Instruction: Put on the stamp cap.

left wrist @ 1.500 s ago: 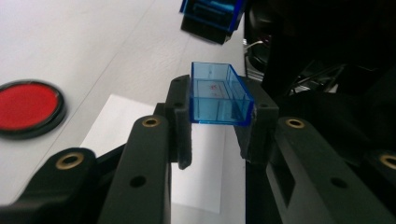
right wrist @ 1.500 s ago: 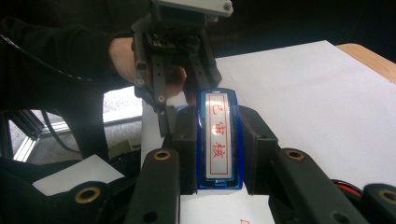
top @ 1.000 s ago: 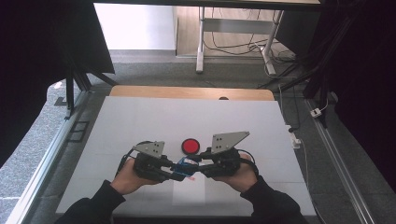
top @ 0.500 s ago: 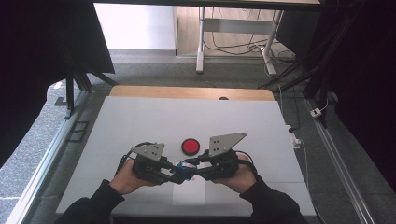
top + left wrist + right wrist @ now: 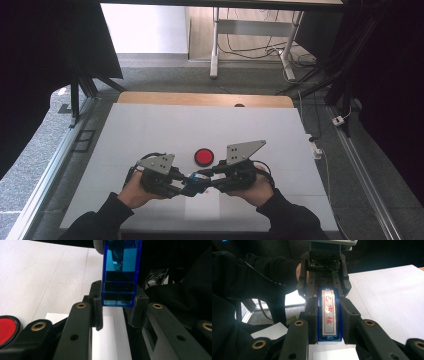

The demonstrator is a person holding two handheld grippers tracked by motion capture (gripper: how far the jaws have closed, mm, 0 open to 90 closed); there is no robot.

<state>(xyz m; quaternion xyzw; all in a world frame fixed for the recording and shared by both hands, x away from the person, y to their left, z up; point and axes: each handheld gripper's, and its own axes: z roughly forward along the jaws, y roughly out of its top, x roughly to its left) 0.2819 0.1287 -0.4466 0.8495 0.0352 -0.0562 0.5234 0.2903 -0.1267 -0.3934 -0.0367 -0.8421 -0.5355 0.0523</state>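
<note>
Gripping from both ends, the left gripper [image 5: 181, 186] and right gripper [image 5: 206, 181] hold the translucent blue plastic stamp with red characters on its white face [image 5: 329, 315] just above the white table [image 5: 150, 130]. Since a second ago the hands have drawn slightly closer and the stamp has tilted. Both sets of jaws are narrow, clamped on it. This looks like a handover beside the round red ink pad [image 5: 203, 156].

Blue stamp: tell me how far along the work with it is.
Done: the blue stamp is off the table, with both grippers on it. In hand: the left gripper clamps one end and the right gripper the other, red characters facing up. Left, probably: pressing it on the white paper; the red pad lies beside them.
</note>
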